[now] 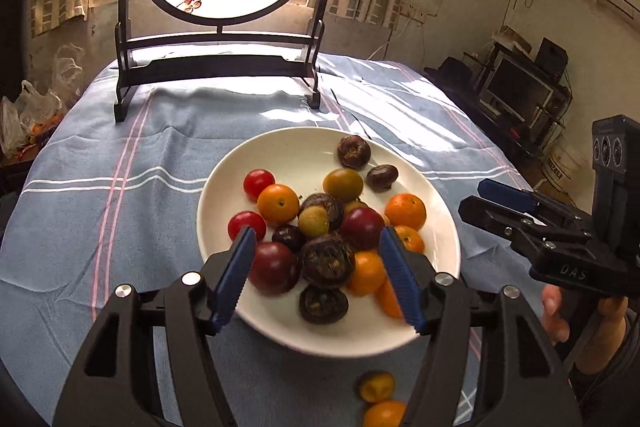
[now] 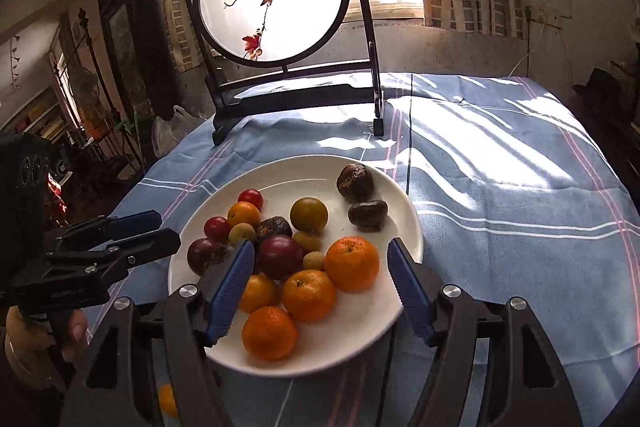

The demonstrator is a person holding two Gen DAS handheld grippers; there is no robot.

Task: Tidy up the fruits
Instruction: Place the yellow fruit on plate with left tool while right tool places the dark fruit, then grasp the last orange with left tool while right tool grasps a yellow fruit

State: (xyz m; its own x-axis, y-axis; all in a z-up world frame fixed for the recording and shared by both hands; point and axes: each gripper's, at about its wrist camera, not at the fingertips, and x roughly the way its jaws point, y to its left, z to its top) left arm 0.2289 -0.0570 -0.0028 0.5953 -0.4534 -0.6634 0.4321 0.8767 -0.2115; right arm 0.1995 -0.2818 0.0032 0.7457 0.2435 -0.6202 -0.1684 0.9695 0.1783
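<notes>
Both grippers (image 1: 318,275) (image 2: 322,289) hover open above the fruit-filled plate (image 1: 224,195).

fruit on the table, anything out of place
Yes: two small orange fruits lie on the cloth just off the plate's near rim, while the rest sit on the plate.
</notes>
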